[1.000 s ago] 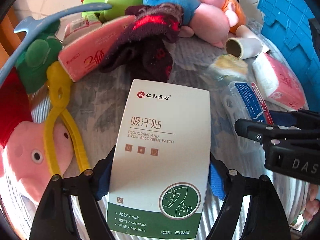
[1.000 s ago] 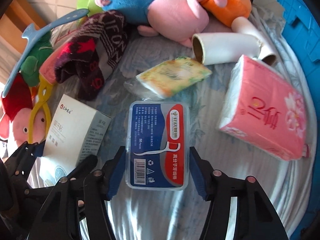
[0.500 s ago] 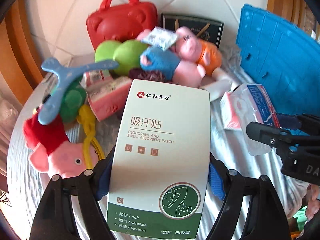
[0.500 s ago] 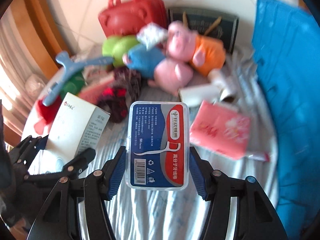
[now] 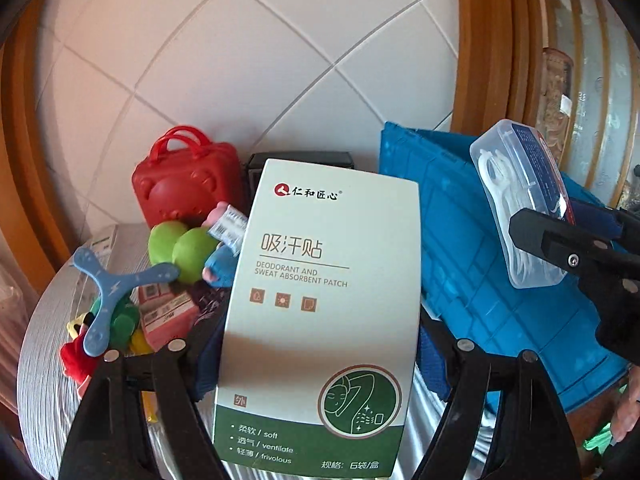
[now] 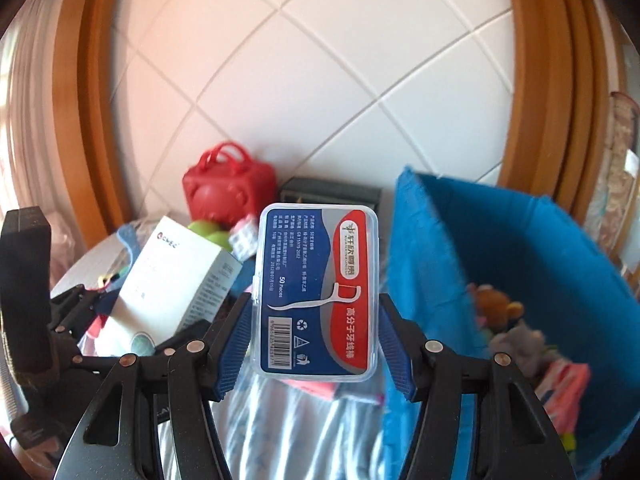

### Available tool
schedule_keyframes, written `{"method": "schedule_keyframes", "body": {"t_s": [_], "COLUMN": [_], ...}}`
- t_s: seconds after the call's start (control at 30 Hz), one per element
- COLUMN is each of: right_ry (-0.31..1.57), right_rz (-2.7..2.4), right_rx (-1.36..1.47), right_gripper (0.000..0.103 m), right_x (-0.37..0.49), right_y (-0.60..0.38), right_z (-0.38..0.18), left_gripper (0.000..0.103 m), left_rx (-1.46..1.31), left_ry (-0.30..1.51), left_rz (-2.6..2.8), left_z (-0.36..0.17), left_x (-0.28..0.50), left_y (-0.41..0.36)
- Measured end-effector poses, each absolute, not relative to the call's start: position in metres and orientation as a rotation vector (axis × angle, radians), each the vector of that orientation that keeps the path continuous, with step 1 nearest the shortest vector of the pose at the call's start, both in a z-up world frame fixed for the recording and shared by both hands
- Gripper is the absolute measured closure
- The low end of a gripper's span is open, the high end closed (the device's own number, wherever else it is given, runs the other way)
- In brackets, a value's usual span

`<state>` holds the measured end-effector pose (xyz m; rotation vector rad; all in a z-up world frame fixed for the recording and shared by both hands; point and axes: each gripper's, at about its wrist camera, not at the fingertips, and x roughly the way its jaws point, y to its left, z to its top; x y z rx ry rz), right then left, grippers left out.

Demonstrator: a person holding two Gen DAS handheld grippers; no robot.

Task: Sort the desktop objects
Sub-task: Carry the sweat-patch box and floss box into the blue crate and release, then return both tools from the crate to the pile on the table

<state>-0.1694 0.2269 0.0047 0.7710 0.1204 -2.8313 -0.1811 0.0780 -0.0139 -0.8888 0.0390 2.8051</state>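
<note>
My left gripper (image 5: 320, 356) is shut on a white and green deodorant patch box (image 5: 320, 300) and holds it high above the table. My right gripper (image 6: 316, 336) is shut on a clear floss pick case (image 6: 318, 292) with a blue and red label, also raised. The case (image 5: 520, 204) shows at the right of the left wrist view, and the patch box (image 6: 172, 280) at the left of the right wrist view. A blue crate (image 6: 500, 264) stands to the right, with soft toys (image 6: 508, 320) and a pink pack inside.
A pile remains on the striped cloth (image 5: 44, 344): a red bear case (image 5: 184, 184), a green toy (image 5: 180, 244), a blue boomerang (image 5: 116, 292), pink tissue packs (image 5: 164, 316), a dark box (image 6: 332, 194). A tiled wall and wooden frames stand behind.
Both grippers have risen well above the table with their objects and tilted up towards the wall. The blue crate's inside has come into the right wrist view.
</note>
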Motion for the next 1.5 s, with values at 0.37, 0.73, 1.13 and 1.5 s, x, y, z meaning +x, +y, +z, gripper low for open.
{"method": "schedule_keyframes", "body": {"t_s": [0.37, 0.73, 1.13, 1.5], "right_ry": [0.181, 0.278, 0.24, 0.23], "right_rz": [-3.036, -2.974, -2.671, -2.695], "right_rx": [0.77, 1.204, 1.528, 1.508], "right_gripper": [0.043, 0.043, 0.043, 0.01], "right_x": [-0.157, -0.179, -0.212, -0.213], "right_y": [0.381, 0.521, 0.541, 0.545], "right_z": [0.05, -0.002, -0.052, -0.04], "left_gripper": [0.025, 0.024, 0.024, 0.024], "left_rx": [-0.834, -1.166, -1.404, -1.318], "left_ry": [0.087, 0.307, 0.495, 0.445], "left_rz": [2.582, 2.371, 2.264, 2.314], "left_z": [0.057, 0.022, -0.022, 0.001], "left_x": [-0.184, -0.225, -0.237, -0.234], "left_y": [0.237, 0.376, 0.411, 0.392]}}
